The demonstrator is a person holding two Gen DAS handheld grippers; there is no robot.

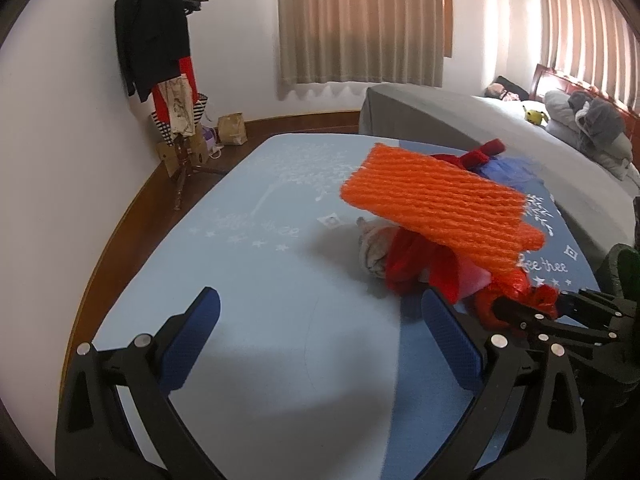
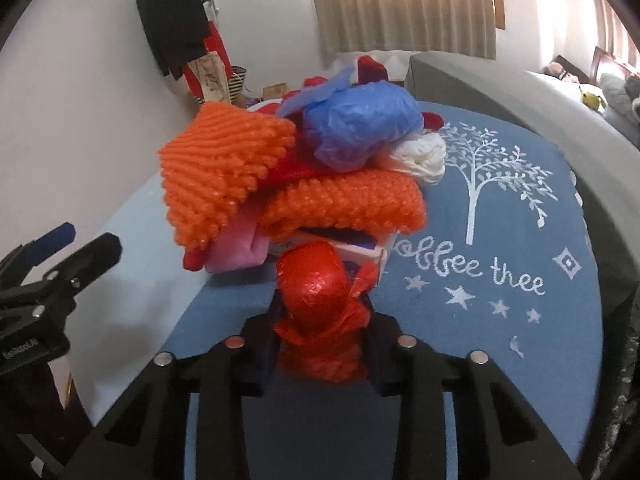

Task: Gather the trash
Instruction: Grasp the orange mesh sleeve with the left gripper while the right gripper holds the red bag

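Note:
A heap of trash lies on the blue printed cover [image 2: 500, 320]: orange foam netting [image 2: 224, 176], a blue plastic bag [image 2: 360, 124], white plastic [image 2: 420, 156], a pink piece [image 2: 236, 252] and a small box [image 2: 360, 250]. My right gripper [image 2: 322, 312] is shut on a crumpled red plastic wad [image 2: 316, 280] at the heap's near edge. In the left wrist view the orange netting [image 1: 436, 208] sticks up over red scraps [image 1: 412, 268] and a grey crumpled piece [image 1: 372, 252]. My left gripper [image 1: 320, 300] is open with nothing between its fingers, just short of the heap. The right gripper [image 1: 520, 312] comes in from the right.
A grey bed [image 1: 480, 128] with pillows and a yellow toy [image 1: 534, 117] runs along the right. A coat stand [image 1: 160, 40] with dark clothes and bags stands at the back left by the wall. Curtains [image 1: 360, 20] hang behind. The left gripper [image 2: 80, 252] shows at the left edge.

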